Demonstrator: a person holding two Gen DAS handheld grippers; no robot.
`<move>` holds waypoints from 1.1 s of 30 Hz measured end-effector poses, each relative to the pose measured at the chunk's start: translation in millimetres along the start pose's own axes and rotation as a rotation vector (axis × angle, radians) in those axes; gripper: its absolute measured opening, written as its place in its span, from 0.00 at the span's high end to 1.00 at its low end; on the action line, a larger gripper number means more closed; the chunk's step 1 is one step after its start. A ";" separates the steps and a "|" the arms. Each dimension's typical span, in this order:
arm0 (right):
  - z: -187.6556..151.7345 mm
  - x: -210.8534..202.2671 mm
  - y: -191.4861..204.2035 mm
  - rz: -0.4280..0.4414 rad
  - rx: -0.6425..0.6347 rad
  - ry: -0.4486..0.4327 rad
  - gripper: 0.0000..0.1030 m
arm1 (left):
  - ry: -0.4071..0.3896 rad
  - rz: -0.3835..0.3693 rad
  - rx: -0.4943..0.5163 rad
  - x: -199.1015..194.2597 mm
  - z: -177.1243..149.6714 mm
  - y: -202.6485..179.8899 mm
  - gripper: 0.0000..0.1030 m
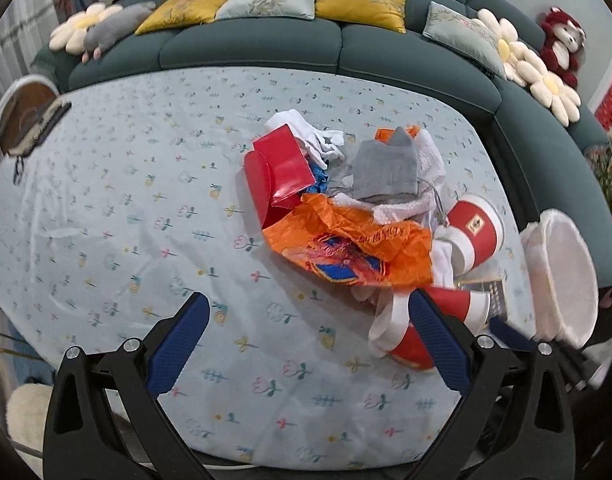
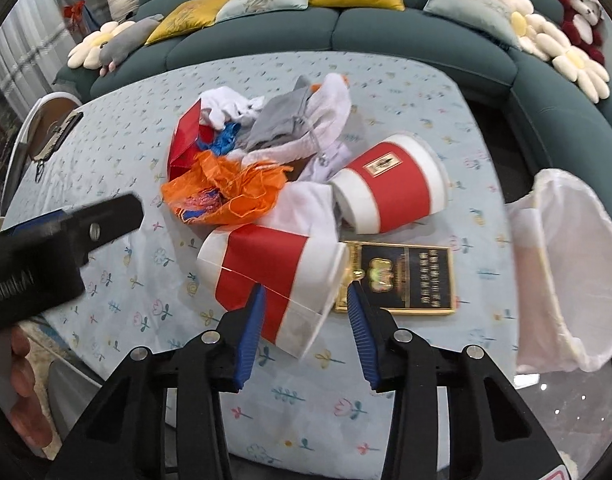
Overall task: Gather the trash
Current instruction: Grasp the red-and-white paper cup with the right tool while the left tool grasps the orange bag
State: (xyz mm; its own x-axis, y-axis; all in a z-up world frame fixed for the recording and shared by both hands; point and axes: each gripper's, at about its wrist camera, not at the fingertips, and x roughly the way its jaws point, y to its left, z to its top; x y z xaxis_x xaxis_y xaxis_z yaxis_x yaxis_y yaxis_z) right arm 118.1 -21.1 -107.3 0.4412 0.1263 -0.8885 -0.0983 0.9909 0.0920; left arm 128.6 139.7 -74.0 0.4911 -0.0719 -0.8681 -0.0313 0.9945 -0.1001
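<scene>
My right tool [image 2: 304, 312] sits at the bottom middle of its frame, partly open, its blue pads on either side of a red-and-white cup [image 2: 272, 280] lying on its side on the desk [image 2: 106, 280]. The left pad touches the cup's wall; the right pad is just off the rim, so I cannot tell whether the cup is gripped yet. A second cup [image 2: 390, 188] lies tipped above and to the right of it, and a black-and-gold box [image 2: 406, 276] lies flat just right of the first cup.

My left tool [image 1: 306, 328] is wide open with nothing between its pads, low in its frame above the flowered cloth; in the right view it shows at the left edge as a black finger.

The rest of the trash is heaped mid-desk: an orange bag [image 1: 354, 244], a red box [image 1: 282, 172], a grey cloth [image 1: 386, 168] and white rags [image 1: 314, 136]. A white-lined bin [image 2: 566, 272] is at the right edge of the frame, its mouth tilted toward the pile. A sofa [image 1: 246, 48] with cushions runs along the top.
</scene>
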 end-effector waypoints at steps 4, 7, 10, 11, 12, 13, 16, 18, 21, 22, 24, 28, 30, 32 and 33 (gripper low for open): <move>-0.7 10.4 4.0 0.042 -0.002 0.021 0.71 | 0.018 -0.009 -0.019 9.5 5.2 -0.9 0.08; -2.2 13.3 8.5 0.087 -0.014 0.030 0.80 | 0.021 -0.010 -0.014 13.3 6.5 -2.9 0.08; -3.0 11.7 10.5 0.132 -0.017 0.026 0.87 | 0.022 -0.009 -0.006 15.2 6.0 -5.1 0.08; -2.8 9.0 10.1 0.148 -0.014 0.021 0.89 | 0.021 -0.009 0.000 15.1 5.1 -6.3 0.08; -2.0 6.7 9.4 0.154 -0.013 0.016 0.91 | 0.020 -0.007 0.005 15.3 4.7 -7.3 0.08; -1.6 1.9 9.5 0.156 -0.015 0.004 0.93 | 0.019 -0.004 0.012 14.9 4.1 -8.8 0.08; -0.4 -12.8 3.2 0.168 -0.006 -0.016 0.96 | 0.016 -0.007 0.023 13.7 4.3 -13.2 0.08; 0.0 -24.4 -4.2 0.172 -0.001 -0.030 0.96 | 0.013 -0.015 0.026 11.8 5.5 -17.0 0.08; -1.8 -42.1 -17.8 0.174 0.004 -0.048 0.97 | 0.006 -0.030 0.039 9.3 7.7 -26.0 0.08; -2.8 -48.1 -23.3 0.185 0.016 -0.054 0.97 | 0.005 -0.034 0.047 9.2 8.1 -30.0 0.08; -2.7 -58.7 -35.2 0.175 0.043 -0.079 0.97 | 0.007 -0.034 0.062 10.8 7.5 -37.4 0.07; 2.0 -68.2 -59.2 0.108 0.119 -0.115 0.97 | 0.028 -0.022 0.083 21.5 5.9 -53.8 0.07; 4.8 -67.3 -70.4 0.084 0.146 -0.114 0.97 | 0.035 -0.004 0.109 29.5 4.9 -63.8 0.08; 8.7 -63.9 -78.0 0.054 0.157 -0.113 0.97 | 0.041 0.017 0.130 37.1 3.8 -70.3 0.15; 10.2 -62.8 -80.3 0.055 0.163 -0.114 0.97 | 0.045 0.012 0.138 40.8 3.7 -72.3 0.25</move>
State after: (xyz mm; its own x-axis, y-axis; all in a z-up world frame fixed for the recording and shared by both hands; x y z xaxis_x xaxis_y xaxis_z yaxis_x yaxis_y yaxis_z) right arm 107.4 -108.2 -54.3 0.5380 0.1761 -0.8244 0.0161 0.9756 0.2189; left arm 154.1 65.2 -100.4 0.4518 -0.0600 -0.8901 0.0847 0.9961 -0.0241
